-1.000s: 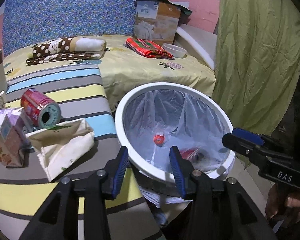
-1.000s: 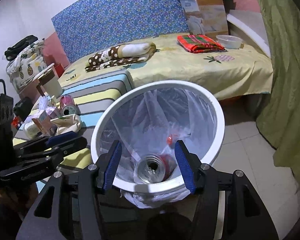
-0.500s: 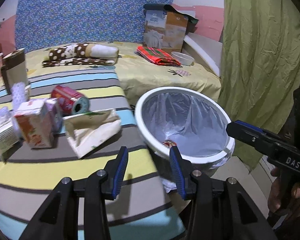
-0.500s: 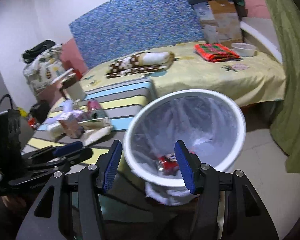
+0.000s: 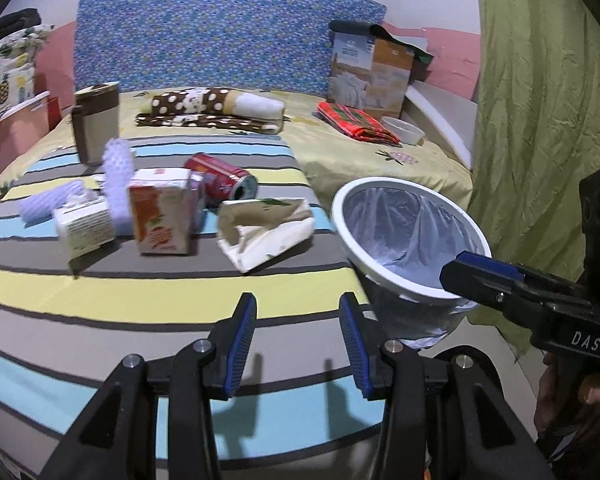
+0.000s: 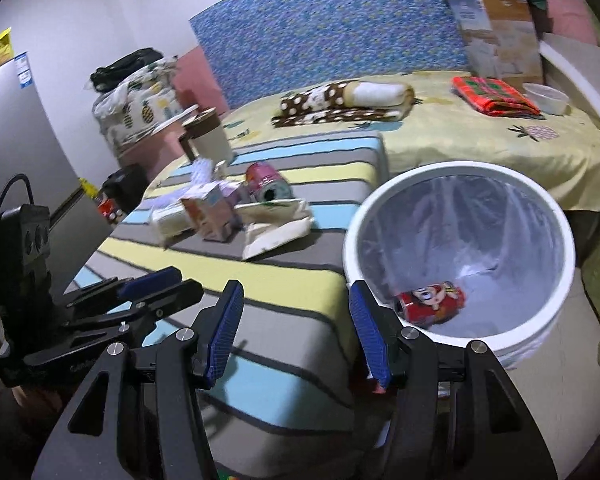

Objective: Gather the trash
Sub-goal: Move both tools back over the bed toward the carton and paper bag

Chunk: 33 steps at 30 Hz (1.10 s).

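A white bin [image 5: 410, 236] [image 6: 460, 252] lined with a clear bag stands beside the striped bed; a red can [image 6: 430, 302] lies in its bottom. On the striped cover lie a crumpled cream paper bag [image 5: 266, 232] [image 6: 276, 226], a red can [image 5: 222, 180] [image 6: 268, 186], an orange juice carton [image 5: 162, 212] [image 6: 210, 220], a white carton [image 5: 86, 226] and white bubble wrap [image 5: 118, 184]. My left gripper [image 5: 296, 344] is open and empty over the near stripes. My right gripper [image 6: 298, 338] is open and empty at the bin's left rim.
A brown-lidded cup [image 5: 96, 122] stands at the back of the striped cover. Folded polka-dot blankets [image 5: 216, 112], a red plaid cloth [image 5: 358, 122], a white bowl [image 5: 404, 130] and a cardboard box [image 5: 370, 72] sit on the yellow sheet. A green curtain [image 5: 540, 120] hangs right.
Both grippers have swung left, away from over the bin's mouth toward the striped cover. The trash pile now sits nearer the middle of both views. Both stay open and empty.
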Each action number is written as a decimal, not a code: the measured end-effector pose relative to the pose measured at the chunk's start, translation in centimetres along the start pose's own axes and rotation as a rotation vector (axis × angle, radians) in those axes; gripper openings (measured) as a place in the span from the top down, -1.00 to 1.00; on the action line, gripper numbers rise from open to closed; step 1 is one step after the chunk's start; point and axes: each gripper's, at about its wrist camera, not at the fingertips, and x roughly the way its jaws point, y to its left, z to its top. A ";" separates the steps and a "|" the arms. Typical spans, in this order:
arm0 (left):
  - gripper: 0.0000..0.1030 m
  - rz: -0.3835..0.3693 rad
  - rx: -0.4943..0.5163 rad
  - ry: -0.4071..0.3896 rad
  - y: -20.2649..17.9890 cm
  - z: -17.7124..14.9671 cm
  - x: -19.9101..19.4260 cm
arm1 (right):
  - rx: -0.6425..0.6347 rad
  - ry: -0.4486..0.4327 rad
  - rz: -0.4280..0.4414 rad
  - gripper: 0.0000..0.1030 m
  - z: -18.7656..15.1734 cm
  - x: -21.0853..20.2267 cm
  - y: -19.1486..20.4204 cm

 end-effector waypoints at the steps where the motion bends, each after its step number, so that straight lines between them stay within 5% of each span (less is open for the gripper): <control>1: 0.14 0.005 -0.004 -0.002 0.3 -0.1 -0.2 | -0.009 0.006 0.001 -0.10 -0.1 0.0 0.3; 17: 0.01 0.081 -0.077 -0.020 4.9 -0.3 -0.8 | -0.101 0.026 0.001 -0.11 1.5 2.7 2.8; 33: -0.22 0.137 -0.087 -0.028 7.7 2.8 3.2 | -0.124 0.090 -0.043 -0.11 4.2 7.5 0.7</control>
